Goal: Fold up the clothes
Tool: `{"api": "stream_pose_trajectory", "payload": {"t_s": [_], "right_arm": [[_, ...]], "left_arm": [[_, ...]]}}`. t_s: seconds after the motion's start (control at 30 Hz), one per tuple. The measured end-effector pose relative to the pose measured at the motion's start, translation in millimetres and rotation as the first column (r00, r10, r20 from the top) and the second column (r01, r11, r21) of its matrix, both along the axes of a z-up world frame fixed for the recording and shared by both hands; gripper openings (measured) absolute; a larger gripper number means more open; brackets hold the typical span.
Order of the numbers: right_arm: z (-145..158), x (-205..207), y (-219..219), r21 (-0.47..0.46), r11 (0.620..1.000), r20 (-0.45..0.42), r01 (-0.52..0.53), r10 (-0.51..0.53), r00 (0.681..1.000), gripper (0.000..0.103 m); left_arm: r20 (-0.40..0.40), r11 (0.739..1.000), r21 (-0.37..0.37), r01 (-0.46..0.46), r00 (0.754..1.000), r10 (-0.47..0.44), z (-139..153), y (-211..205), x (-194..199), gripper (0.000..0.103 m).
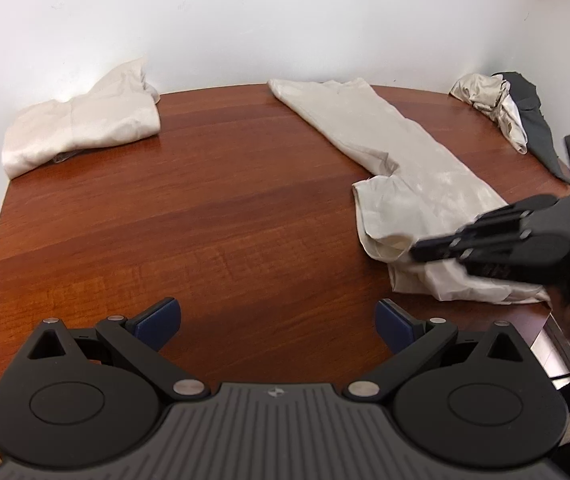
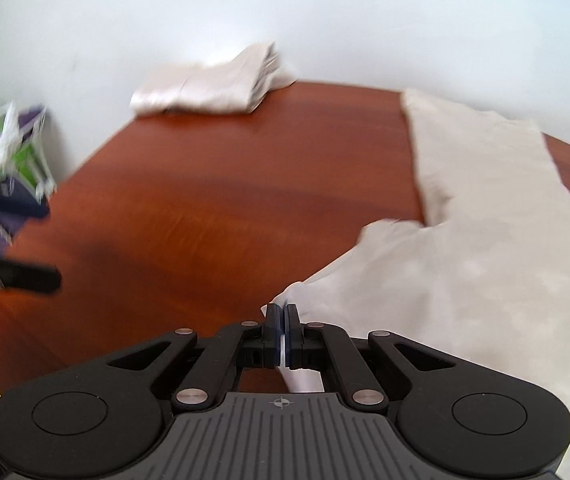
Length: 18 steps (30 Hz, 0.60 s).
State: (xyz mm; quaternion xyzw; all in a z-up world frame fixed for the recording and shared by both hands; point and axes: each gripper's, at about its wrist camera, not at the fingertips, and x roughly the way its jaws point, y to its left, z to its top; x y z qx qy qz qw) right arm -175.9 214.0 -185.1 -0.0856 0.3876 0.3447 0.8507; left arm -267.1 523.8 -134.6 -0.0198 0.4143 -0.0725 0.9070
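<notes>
At the near edge of the wooden table (image 1: 205, 208), you are holding your left gripper (image 1: 277, 322) with its blue pads spread wide and nothing between them; only bare wood is lying under it. To its right, your right gripper (image 2: 283, 334) is clenching a corner of the beige trousers (image 2: 485, 264), and a thin strip of the cloth is showing between its pressed pads. The trousers are stretching away from this corner along the right side of the table, one leg reaching toward the far edge by the white wall (image 1: 285, 20). Farther back on the left, a folded beige garment (image 1: 85, 124) is resting against the wall. In the far right corner, a crumpled beige cloth (image 1: 489, 104) is lying against a dark garment (image 1: 533, 120).
</notes>
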Motion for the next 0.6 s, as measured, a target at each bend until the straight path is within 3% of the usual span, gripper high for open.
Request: {"api": "stream_pose_trajectory", "payload": {"t_s": [0.27,0.6], "right_arm": [[26.9,41.0,-62.5,0.047,0.975,-0.006,0.215,-0.215,0.977,0.004],[7.1,96.9,-146.6,-0.017,0.891,-0.05,0.454,-0.455,0.889,0.004]], "left_arm": [[0.018,0.999,-0.027,0.036,0.999,-0.036,0.5,-16.3,18.3,0.103],[0.021,0.998,-0.029,0.061,0.998,-0.061,4.6,-35.3,32.1,0.103]]}}
